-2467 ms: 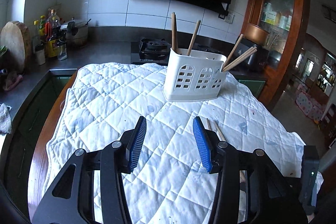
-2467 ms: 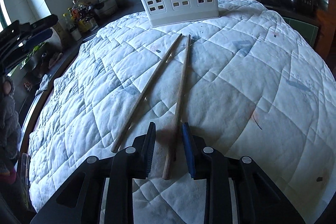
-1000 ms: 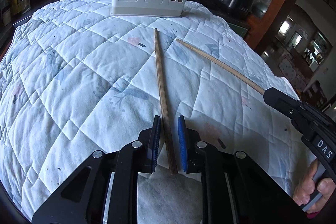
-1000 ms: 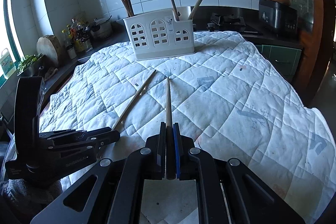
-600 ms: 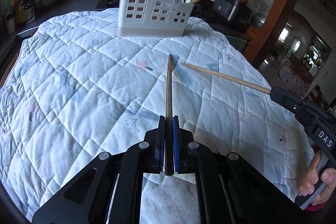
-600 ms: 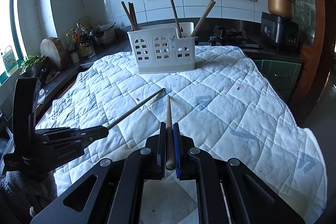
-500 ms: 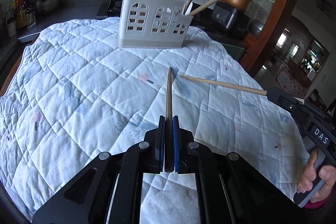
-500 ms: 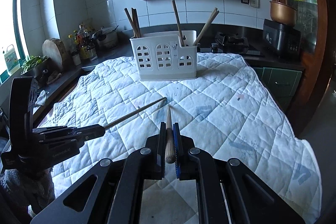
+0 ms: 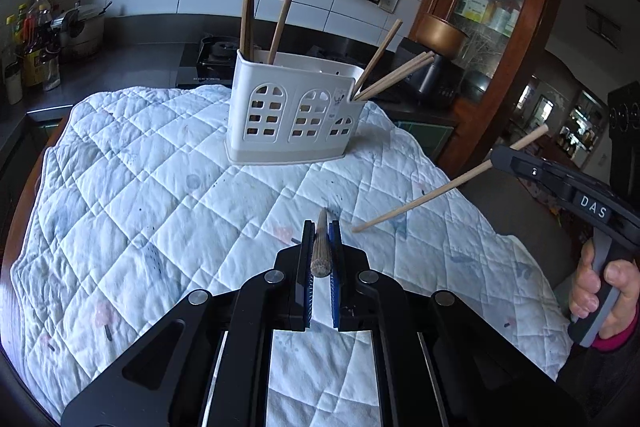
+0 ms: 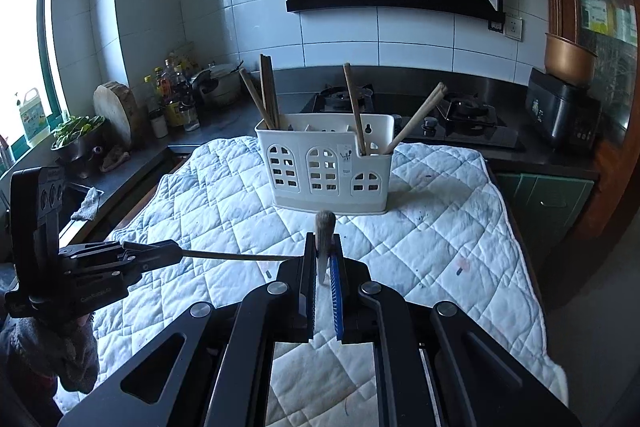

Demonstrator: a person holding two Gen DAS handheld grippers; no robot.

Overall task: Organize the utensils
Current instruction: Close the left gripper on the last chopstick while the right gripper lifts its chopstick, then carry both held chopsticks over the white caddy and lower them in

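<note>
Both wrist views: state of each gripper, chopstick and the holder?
left gripper: shut on a chopstick
left chopstick: lifted off the quilt, pointing forward
right gripper: shut on a chopstick
right chopstick: airborne, tip angled down
utensil holder: upright on quilt, holding several chopsticks

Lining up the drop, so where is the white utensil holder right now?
The white utensil holder stands upright on the quilted cloth at its far end, dead ahead in the right wrist view, beyond the right gripper and before the stove.

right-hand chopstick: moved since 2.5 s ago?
Yes. It lay flat on the quilt then; now the right gripper holds the right chopstick above it, short of the white caddy.
</note>
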